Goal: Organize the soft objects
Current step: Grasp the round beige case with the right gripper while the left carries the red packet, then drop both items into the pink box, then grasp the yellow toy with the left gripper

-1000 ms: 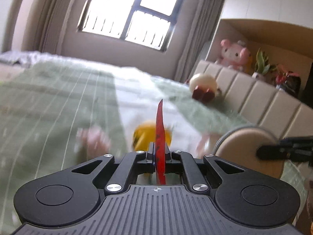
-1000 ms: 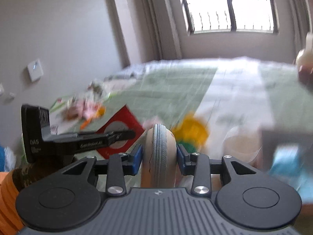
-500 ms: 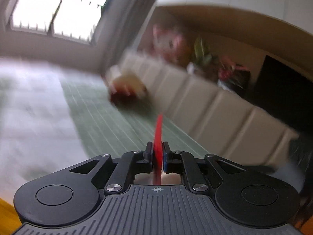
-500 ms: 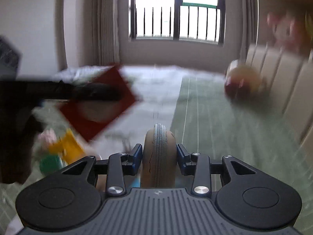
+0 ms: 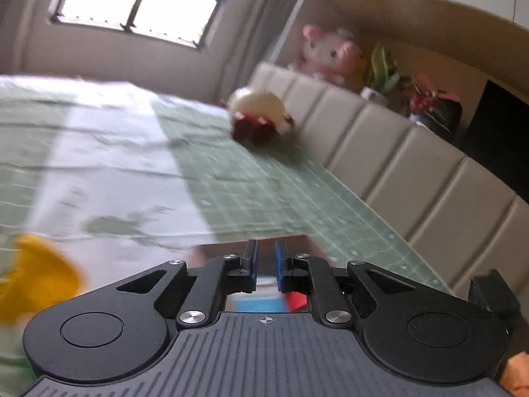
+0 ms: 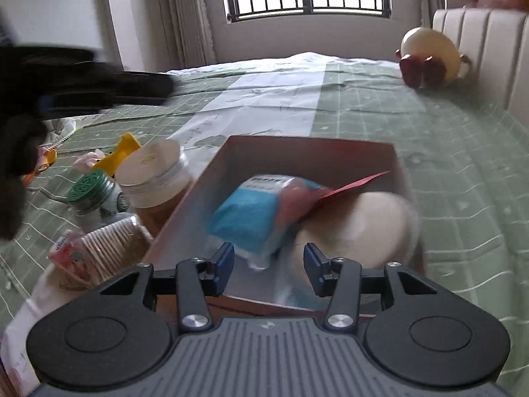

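A brown cardboard box sits on the green bed cover. Inside it lie a blue packet, a red envelope and a round beige pouch. My right gripper hovers over the box's near rim. Its jaws are opening and no thing is between the pads. My left gripper is over the box rim. Its jaws are opening too, with a narrow bare gap. Below it a corner of the red envelope and the blue packet show.
Left of the box stand a white-lidded jar, a green-lidded jar and a sleeve of paper cups, with a yellow toy behind. A cream and dark red plush leans on the padded headboard.
Both grippers swung over to the box. The left let go of the red envelope and the right let go of the round beige pouch; both things now lie in the box.
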Motion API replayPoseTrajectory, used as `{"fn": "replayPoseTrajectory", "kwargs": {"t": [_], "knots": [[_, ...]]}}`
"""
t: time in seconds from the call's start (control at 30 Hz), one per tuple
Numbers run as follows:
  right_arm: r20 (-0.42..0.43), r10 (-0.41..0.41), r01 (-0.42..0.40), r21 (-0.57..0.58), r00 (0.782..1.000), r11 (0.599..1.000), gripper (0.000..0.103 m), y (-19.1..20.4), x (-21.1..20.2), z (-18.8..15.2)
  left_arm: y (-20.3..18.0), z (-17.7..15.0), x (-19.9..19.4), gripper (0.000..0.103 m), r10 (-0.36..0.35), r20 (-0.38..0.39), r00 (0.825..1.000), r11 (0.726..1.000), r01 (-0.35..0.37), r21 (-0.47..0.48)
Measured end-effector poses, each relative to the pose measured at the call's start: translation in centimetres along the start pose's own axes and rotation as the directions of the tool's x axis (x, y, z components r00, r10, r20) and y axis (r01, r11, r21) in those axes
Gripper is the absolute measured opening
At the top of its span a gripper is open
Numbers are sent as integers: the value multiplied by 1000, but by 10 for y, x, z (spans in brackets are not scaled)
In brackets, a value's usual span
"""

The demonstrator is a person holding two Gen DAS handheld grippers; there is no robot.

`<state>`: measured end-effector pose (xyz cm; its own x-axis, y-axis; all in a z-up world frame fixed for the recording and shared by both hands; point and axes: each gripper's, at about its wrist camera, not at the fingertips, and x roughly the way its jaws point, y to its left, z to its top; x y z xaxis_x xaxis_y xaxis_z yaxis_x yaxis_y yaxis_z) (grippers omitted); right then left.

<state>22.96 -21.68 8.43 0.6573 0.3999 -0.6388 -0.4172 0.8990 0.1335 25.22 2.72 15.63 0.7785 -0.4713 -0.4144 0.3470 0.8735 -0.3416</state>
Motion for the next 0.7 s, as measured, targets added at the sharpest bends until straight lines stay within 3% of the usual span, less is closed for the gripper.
{"fn": "replayPoseTrajectory", "kwargs": {"t": [0.1,0.17,0.23,0.3,0.4,0.43,0.57,0.63,0.7], "knots": [[27,-13,13,2,1000,1000,47,18,-15,-5,30,-11,-45,12,110,57,992,994,-110,-10],[67,-42,45,-33,997,998,60,33,-26,-1,56,-20,-71,12,212,76,974,977,-209,-40],[107,-75,82,-66,991,994,67,48,-33,4,85,-30,-91,12,312,60,948,949,-307,-76],[134,-89,104,-108,987,989,68,65,-41,12,115,-36,-106,12,410,46,911,906,-402,-131],[155,-75,99,-152,985,984,73,90,-50,25,165,-34,-133,12,497,65,865,846,-467,-257],[158,-66,92,-161,985,983,75,98,-52,29,180,-32,-138,12,503,67,862,835,-464,-296],[128,-17,41,-187,992,982,75,128,-50,42,214,-19,-121,13,458,5,889,851,-437,-291],[112,6,17,-206,994,978,75,141,-47,46,217,-20,-114,13,439,-6,898,873,-428,-233],[103,18,6,-229,995,973,75,153,-43,49,207,-24,-106,13,375,19,927,917,-367,-156]]}}
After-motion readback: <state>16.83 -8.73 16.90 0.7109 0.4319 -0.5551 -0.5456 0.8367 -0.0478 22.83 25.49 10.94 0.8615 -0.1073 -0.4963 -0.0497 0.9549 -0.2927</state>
